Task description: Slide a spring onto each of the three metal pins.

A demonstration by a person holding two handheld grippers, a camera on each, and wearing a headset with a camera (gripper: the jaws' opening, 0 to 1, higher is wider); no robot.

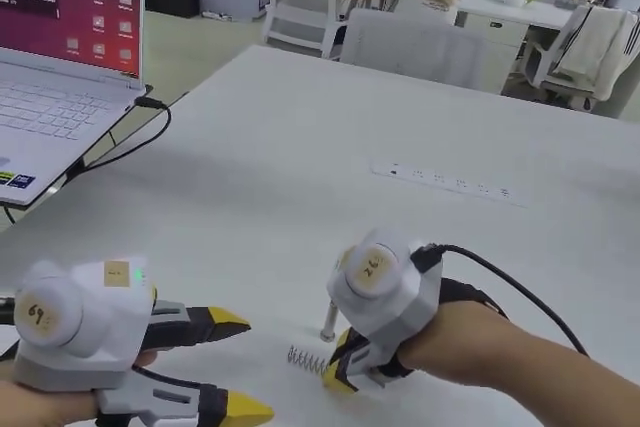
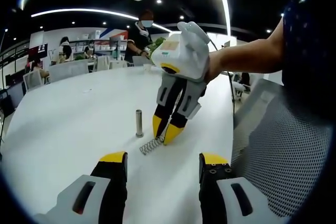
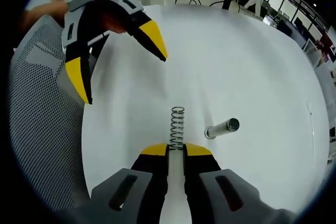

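Note:
One short metal pin (image 1: pixel 328 321) stands upright on the white table (image 1: pixel 300 147). A small wire spring (image 1: pixel 307 358) lies flat on the table just in front of it. My right gripper (image 1: pixel 338 371) points down at the table and is shut on one end of the spring (image 3: pixel 177 125), with the pin (image 3: pixel 222 128) to the right of its tips (image 3: pixel 176 149). My left gripper (image 1: pixel 241 366) hovers open to the left, holding nothing. In the left gripper view its jaws (image 2: pixel 163 158) frame the spring (image 2: pixel 150 145), the pin (image 2: pixel 139 123) and the right gripper (image 2: pixel 165 129).
An open laptop (image 1: pixel 50 97) sits at the far left with a black cable (image 1: pixel 130 142) trailing from it. A flush power strip (image 1: pixel 445 183) runs across the table's middle. Office chairs (image 1: pixel 420 47) and people are beyond the far edge.

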